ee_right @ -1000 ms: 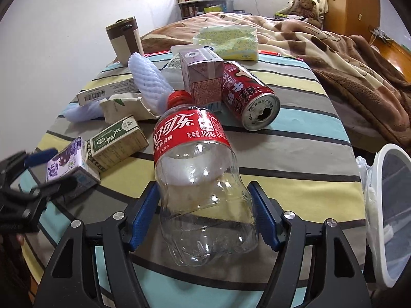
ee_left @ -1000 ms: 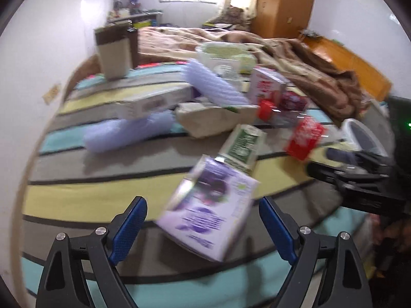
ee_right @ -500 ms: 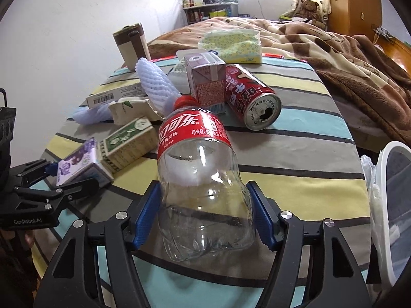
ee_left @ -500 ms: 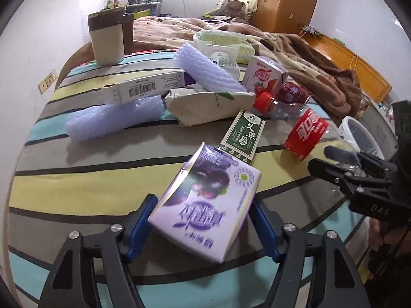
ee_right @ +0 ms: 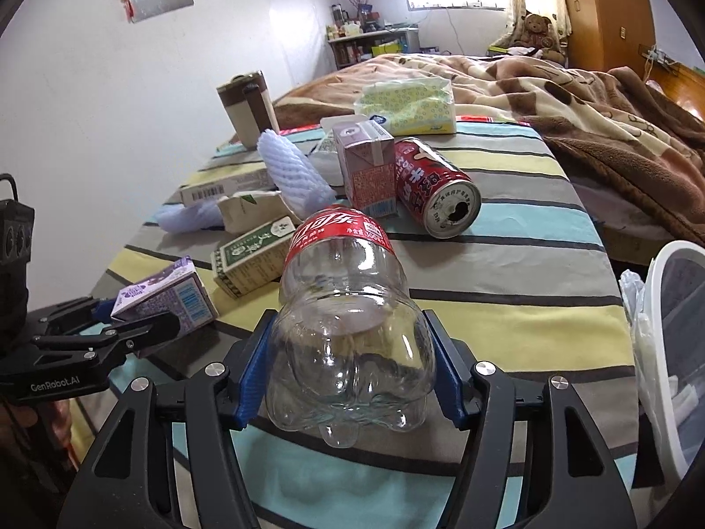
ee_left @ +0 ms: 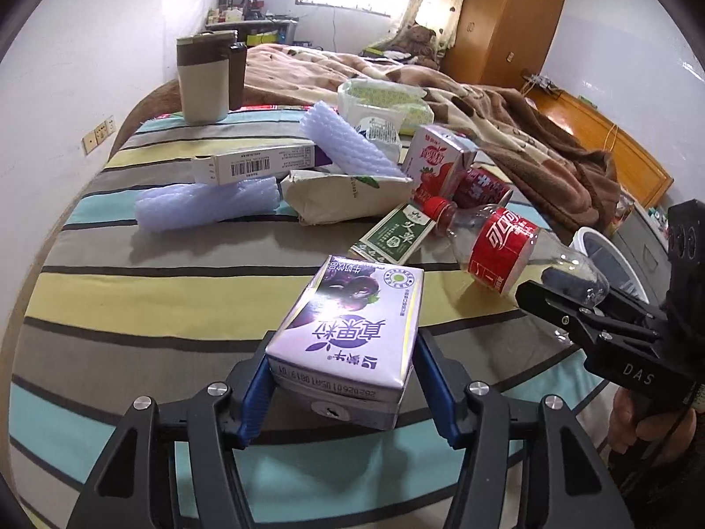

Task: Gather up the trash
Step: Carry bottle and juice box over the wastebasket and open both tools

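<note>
A purple milk carton (ee_left: 352,322) sits between the blue pads of my left gripper (ee_left: 343,361). The jaws are closing and both pads touch its sides. From the right wrist view the carton (ee_right: 163,295) is tipped up off the striped tablecloth (ee_right: 506,308) in the left gripper (ee_right: 132,322). An empty clear cola bottle (ee_right: 348,308) with a red label lies base-first in my right gripper (ee_right: 350,339). Those jaws are closing too, with the pads pressing its sides. In the left wrist view the bottle (ee_left: 502,247) slants down from the right gripper (ee_left: 564,304), red cap lowest.
More trash lies ahead on the table: a green carton (ee_left: 394,233), a red can (ee_right: 436,189), a pink carton (ee_right: 368,167), foam nets (ee_left: 207,203), a flat box (ee_left: 255,165) and a tissue pack (ee_right: 410,106). A white bin (ee_right: 674,322) stands at the right table edge.
The left jaws closed in from wide apart until they met the purple carton, which tipped up. The right jaws narrowed on the bottle, whose base rose a little.
</note>
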Motion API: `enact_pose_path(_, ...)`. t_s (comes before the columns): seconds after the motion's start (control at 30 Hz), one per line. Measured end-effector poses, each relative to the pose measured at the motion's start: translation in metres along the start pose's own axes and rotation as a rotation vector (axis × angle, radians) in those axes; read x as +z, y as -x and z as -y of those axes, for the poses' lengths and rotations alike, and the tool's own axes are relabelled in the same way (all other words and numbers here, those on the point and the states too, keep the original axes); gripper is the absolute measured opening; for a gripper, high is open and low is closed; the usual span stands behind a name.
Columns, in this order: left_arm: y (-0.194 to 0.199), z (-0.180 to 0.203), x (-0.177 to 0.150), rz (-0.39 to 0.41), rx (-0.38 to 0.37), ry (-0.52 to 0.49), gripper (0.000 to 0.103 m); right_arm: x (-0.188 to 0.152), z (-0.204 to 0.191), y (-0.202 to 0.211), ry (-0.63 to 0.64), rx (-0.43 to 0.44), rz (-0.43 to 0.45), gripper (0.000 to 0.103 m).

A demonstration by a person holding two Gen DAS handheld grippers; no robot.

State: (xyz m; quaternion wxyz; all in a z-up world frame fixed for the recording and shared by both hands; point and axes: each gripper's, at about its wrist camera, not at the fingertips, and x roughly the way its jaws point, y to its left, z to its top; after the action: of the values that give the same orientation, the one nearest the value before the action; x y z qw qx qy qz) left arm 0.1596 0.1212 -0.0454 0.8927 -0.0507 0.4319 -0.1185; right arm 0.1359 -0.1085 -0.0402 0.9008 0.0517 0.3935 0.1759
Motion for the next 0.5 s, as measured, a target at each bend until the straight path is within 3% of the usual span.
enact_pose_path(0.5,0.033,0.027,-0.004,0.09,-0.023,0.011,0.06,-0.005,0.013,0.03,-0.044,0.037,0.085,0.064)
